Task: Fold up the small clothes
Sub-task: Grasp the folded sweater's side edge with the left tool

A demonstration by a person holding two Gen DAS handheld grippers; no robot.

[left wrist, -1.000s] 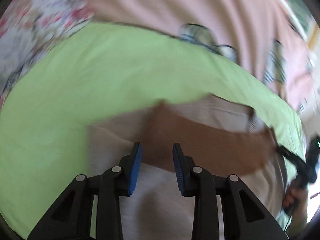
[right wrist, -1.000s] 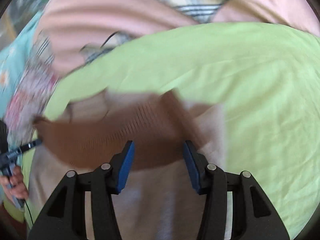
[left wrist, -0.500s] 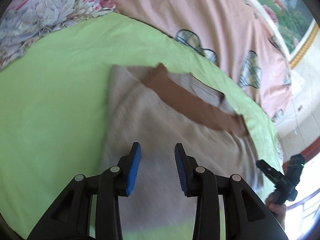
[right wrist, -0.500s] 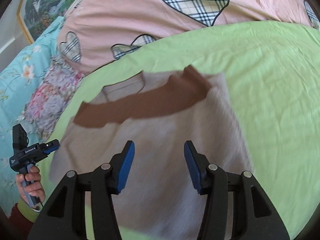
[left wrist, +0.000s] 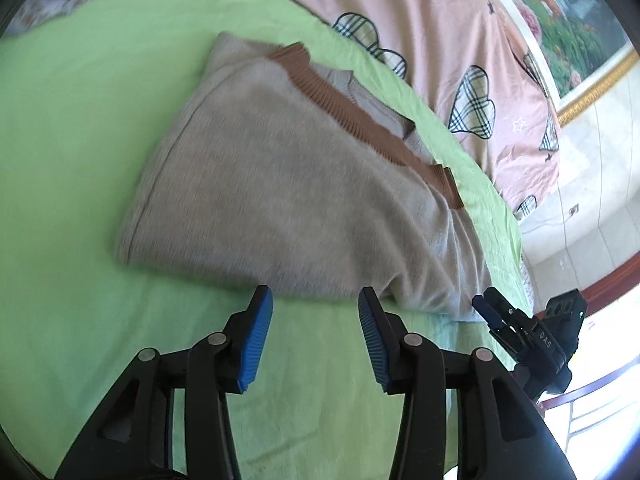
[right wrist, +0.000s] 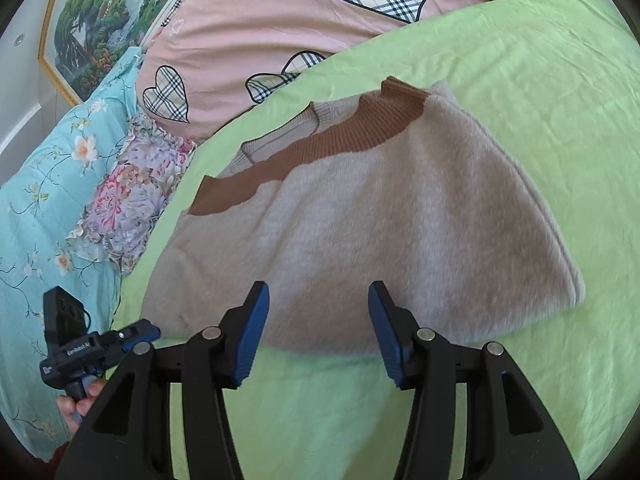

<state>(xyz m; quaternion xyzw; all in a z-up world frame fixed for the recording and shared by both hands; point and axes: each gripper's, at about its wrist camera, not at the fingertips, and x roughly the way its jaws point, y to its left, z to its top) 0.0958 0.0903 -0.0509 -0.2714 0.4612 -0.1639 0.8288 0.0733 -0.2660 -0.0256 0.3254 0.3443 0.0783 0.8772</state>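
A beige knit sweater (left wrist: 288,184) with a brown ribbed hem band (left wrist: 360,120) lies folded on the green sheet (left wrist: 80,128). It also shows in the right wrist view (right wrist: 380,220), brown band (right wrist: 320,152) at its far edge. My left gripper (left wrist: 314,320) is open and empty, just short of the sweater's near fold. My right gripper (right wrist: 318,320) is open and empty over the near fold. The right gripper shows in the left wrist view (left wrist: 496,312) by the sweater's right corner. The left gripper shows in the right wrist view (right wrist: 136,334), its jaws unclear.
A pink quilt with plaid hearts (right wrist: 320,20) lies behind the green sheet. A floral pillow (right wrist: 128,188) and a teal floral sheet (right wrist: 44,200) lie at the left. A framed picture (left wrist: 560,12) hangs on the wall. The bed edge and floor (left wrist: 580,200) are at the right.
Both grippers have pulled back from over the brown band to the near edge of the sweater. The band now lies flat at the far side, with the sweater folded over.
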